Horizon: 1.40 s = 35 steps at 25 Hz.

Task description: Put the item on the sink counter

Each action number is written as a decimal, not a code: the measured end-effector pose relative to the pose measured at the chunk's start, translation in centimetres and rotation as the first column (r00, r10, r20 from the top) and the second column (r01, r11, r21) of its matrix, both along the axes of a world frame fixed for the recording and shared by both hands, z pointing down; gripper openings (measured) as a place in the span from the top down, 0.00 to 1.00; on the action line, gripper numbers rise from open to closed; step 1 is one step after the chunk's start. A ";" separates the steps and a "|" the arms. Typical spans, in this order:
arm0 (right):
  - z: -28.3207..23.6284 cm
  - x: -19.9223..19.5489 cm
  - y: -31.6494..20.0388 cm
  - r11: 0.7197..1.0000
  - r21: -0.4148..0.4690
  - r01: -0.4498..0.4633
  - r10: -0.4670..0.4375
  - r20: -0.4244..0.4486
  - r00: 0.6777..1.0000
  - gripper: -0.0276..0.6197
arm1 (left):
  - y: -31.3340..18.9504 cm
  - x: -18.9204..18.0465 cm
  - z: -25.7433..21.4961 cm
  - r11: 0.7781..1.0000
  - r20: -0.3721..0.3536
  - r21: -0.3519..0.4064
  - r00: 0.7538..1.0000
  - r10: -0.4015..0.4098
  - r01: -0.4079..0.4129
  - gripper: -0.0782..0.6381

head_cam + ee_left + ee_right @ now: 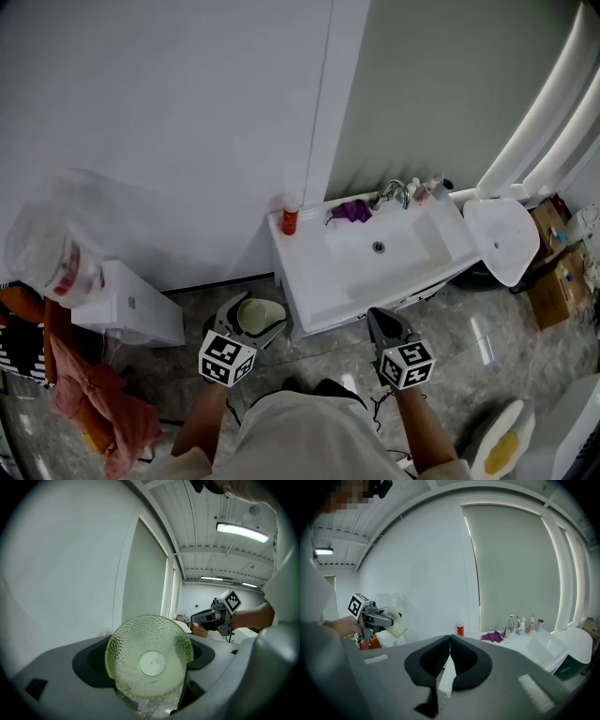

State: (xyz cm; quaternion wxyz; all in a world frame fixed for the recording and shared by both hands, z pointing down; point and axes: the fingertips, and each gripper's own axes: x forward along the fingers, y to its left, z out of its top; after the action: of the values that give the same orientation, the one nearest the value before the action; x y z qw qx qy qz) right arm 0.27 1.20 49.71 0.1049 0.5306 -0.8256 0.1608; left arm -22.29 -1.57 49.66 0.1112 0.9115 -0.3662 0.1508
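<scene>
My left gripper (247,328) is shut on a pale green dimpled glass bowl (261,316), held over the floor just left of the white sink counter (305,281). In the left gripper view the bowl (149,663) stands on edge between the jaws, its base facing the camera. My right gripper (375,317) is in front of the counter's near edge. Its jaws (450,641) meet with nothing between them. The basin has a faucet (394,194) at the back.
On the counter stand a red bottle (290,220), a purple cloth (353,211) and small bottles (427,190). A white box (131,305), a plastic bag (56,244) and pink cloth (89,394) lie left. A white oval lid (502,234) and cardboard boxes (553,272) sit right.
</scene>
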 end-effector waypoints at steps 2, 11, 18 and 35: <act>0.2 0.4 -0.5 1.000 -0.004 -0.001 0.001 -0.006 1.000 0.94 | -0.6 0.4 0.1 1.000 0.001 -0.002 1.000 0.004 -0.004 0.32; 1.0 2.3 -5.4 0.999 0.011 0.039 -0.038 -0.051 0.998 0.94 | -4.6 2.2 0.7 0.999 0.025 -0.019 0.999 -0.032 0.033 0.32; 2.6 3.8 -11.4 0.993 -0.018 0.118 -0.119 -0.034 0.992 0.94 | -8.9 3.9 1.7 0.993 0.053 -0.052 0.993 -0.103 0.106 0.32; 7.2 8.8 -23.3 0.952 -0.080 0.295 -0.293 0.039 0.955 0.94 | -18.1 11.0 3.6 0.969 0.183 -0.047 0.956 -0.230 0.243 0.32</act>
State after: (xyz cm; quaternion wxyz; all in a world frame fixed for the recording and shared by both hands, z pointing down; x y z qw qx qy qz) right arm 9.03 -22.08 56.88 0.1389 0.3946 -0.8892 0.1853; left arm -11.32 -19.65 53.28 0.1271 0.8398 -0.4756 0.2291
